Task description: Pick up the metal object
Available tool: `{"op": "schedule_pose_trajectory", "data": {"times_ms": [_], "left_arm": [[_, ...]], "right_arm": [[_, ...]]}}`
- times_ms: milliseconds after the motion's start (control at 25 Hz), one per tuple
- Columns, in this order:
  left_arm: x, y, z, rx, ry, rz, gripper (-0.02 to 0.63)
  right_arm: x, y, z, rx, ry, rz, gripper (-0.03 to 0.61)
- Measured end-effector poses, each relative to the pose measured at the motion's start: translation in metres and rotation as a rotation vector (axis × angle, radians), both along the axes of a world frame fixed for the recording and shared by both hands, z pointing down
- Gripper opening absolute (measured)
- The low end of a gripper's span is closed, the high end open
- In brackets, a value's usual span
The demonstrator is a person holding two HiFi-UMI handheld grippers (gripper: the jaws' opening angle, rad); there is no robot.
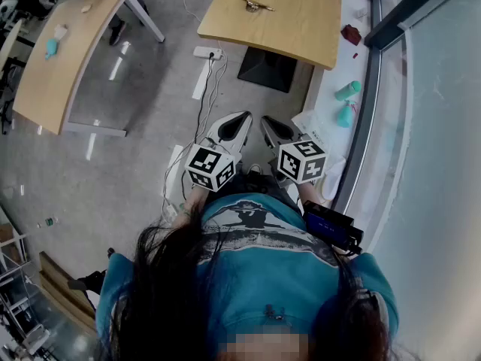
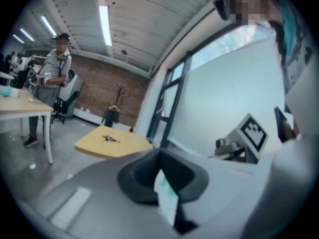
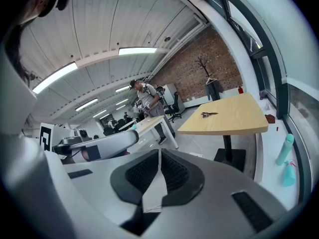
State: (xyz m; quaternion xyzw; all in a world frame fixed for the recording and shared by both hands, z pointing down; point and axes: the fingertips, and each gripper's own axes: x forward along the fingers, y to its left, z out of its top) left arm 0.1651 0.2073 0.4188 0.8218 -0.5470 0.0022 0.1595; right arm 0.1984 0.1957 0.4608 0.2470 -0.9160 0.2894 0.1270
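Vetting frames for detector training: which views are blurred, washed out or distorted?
Head view: sharp, evenly lit; the metal object is small but distinct on the table. Left gripper view: blurred throughout, strong fisheye, bright window at right; the object is a dark smudge. Right gripper view: sharp, fisheye bends the ceiling lights, object clearly outlined.

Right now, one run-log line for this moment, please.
left gripper: shut, empty | right gripper: shut, empty | small metal object: untouched on light wooden table

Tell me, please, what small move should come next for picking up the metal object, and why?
Probably carry the right gripper forward toward the table: the metal object lies there untouched, far ahead, while the gripper sits by the body, tongs shut and empty.
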Motion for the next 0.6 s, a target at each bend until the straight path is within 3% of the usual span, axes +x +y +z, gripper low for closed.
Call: {"op": "schedule_pose_trajectory", "data": {"times_ms": [280,600], "left_arm": [[-0.02,-0.016,-0.008,0.008,-0.001,-0.017,-0.003],[-0.071,-0.108,0.006,0.016,0.01,0.006,-0.003]], "right_arm": [[-0.011,-0.014,-0.007,0.002,-0.001,0.001,0.025],[-0.055,-0.105,0.006,-0.009,0.01,0.036,0.025]]}}
